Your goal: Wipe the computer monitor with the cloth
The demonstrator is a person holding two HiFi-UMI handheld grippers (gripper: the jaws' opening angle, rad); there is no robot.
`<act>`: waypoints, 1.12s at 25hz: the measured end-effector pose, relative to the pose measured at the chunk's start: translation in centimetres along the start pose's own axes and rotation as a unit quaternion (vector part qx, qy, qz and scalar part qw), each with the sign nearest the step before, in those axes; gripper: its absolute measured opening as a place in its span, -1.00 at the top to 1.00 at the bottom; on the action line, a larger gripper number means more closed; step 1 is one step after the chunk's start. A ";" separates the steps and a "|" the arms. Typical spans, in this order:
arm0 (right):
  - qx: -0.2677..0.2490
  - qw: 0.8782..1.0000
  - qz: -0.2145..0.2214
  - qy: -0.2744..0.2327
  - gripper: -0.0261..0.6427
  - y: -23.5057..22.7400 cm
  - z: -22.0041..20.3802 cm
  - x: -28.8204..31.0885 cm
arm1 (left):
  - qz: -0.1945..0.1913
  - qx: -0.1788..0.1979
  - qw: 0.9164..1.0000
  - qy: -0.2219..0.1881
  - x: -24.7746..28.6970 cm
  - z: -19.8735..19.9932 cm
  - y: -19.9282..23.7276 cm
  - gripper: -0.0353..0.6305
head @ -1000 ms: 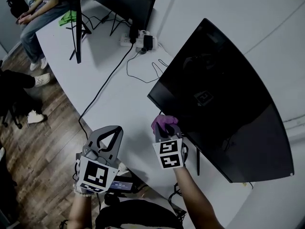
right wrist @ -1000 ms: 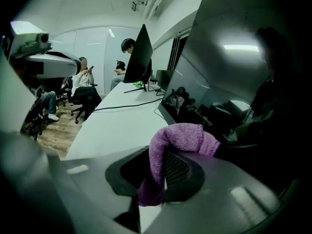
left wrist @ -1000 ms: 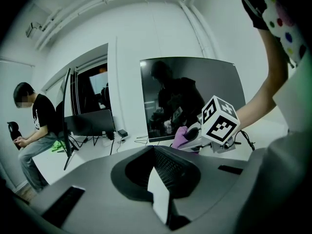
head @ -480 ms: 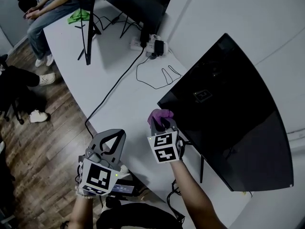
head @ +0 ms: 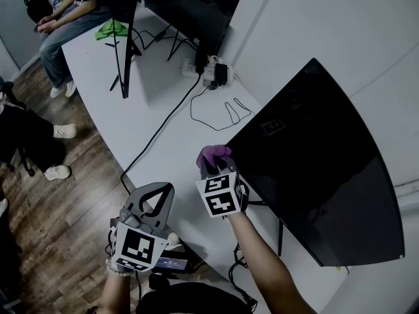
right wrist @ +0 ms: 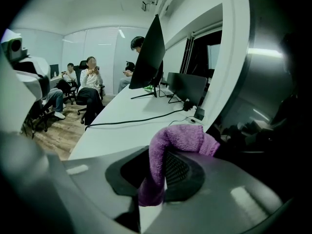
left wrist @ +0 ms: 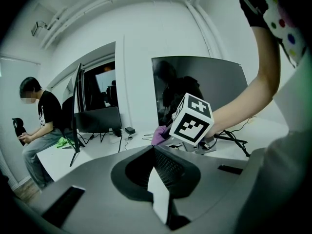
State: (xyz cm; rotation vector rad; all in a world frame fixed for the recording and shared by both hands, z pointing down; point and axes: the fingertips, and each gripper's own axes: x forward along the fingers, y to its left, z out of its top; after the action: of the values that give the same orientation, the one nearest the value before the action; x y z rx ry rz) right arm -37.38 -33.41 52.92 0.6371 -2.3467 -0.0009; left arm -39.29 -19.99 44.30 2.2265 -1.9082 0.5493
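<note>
A big curved black monitor (head: 314, 169) stands on the white desk (head: 170, 142), its dark screen tilted towards me. My right gripper (head: 215, 165) is shut on a purple cloth (head: 213, 154), which bulges out at the screen's lower left corner. In the right gripper view the purple cloth (right wrist: 170, 145) drapes over the jaws beside the dark screen (right wrist: 273, 101). My left gripper (head: 152, 199) hangs lower left over the desk's edge, shut and holding nothing. The left gripper view shows the monitor (left wrist: 204, 89) and the cloth (left wrist: 160, 134) ahead.
A black cable (head: 157, 133) runs across the desk to a power strip (head: 211, 70). Two more monitors (head: 124, 31) stand at the far end. A green cloth (head: 112, 29) lies there. People sit at the upper left (head: 65, 18). Wood floor (head: 46, 227) lies left of the desk.
My right gripper with the purple cloth has shifted a little left and up along the monitor's lower left corner. The head view has tilted, so the monitor sits lower right. The left gripper barely moved.
</note>
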 end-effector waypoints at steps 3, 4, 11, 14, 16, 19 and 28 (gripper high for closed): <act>-0.006 1.000 0.003 -0.005 0.71 0.2 1.2 0.4 | 0.002 -0.001 1.000 -0.002 -0.1 0.1 0.3 0.88; -0.009 1.000 0.004 -0.009 0.71 0.3 1.6 0.5 | 0.002 -0.001 1.000 -0.002 -0.1 0.1 0.4 0.88; -0.024 1.000 0.001 -0.014 0.71 0.2 3.2 1.0 | 0.002 0.001 1.000 -0.005 -0.4 0.3 0.4 0.88; -0.028 1.000 -0.001 -0.004 0.71 -0.1 3.2 1.0 | 0.001 0.002 1.000 -0.009 -0.5 0.5 0.2 0.88; -0.023 1.000 -0.005 -0.002 0.71 -0.2 3.3 0.9 | 0.000 0.001 1.000 -0.010 -0.6 0.6 0.1 0.88; -0.012 1.000 -0.019 -0.003 0.71 -0.8 3.5 0.5 | -0.003 0.001 1.000 -0.015 -0.5 1.0 0.0 0.88; 0.030 0.998 -0.034 -0.032 0.71 -2.6 5.2 -1.6 | -0.008 0.010 1.000 -0.026 -0.1 2.1 -0.6 0.88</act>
State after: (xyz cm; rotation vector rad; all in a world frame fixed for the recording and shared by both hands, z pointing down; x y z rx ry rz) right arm -38.45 -35.89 47.46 0.7564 -2.3929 0.0188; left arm -38.35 -20.53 42.36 2.2879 -1.9167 0.5160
